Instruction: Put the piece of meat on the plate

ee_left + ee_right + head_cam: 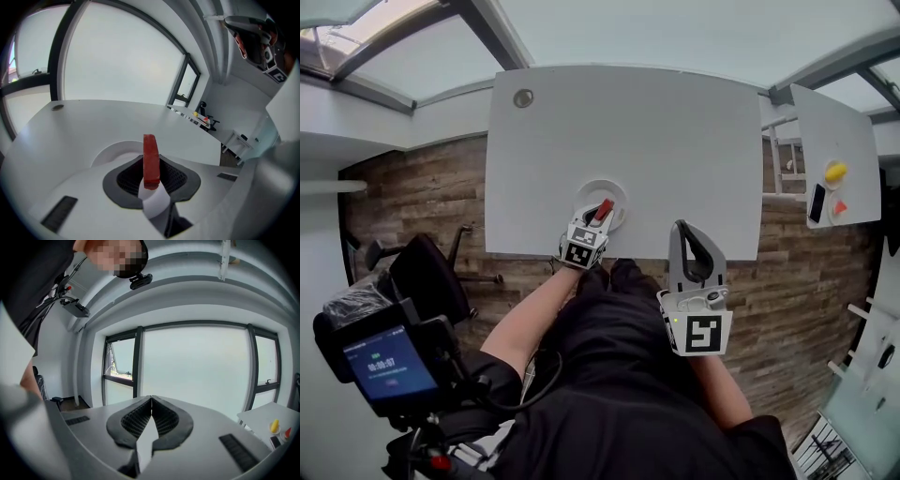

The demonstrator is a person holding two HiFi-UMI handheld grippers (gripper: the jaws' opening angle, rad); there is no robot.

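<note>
Our left gripper (598, 217) pinches the piece of meat (151, 159), long axis toward 12 o'clock, over the plate (110, 152); our right gripper (151, 400) is closed and empty.

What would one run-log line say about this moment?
left claw: shut on piece of meat | position: above plate | right claw: shut, empty | task: meat not yet released

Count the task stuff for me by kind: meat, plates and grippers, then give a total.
meat: 1
plate: 1
grippers: 2 (left gripper, shut on the meat; right gripper, shut and empty)
Total: 4
</note>
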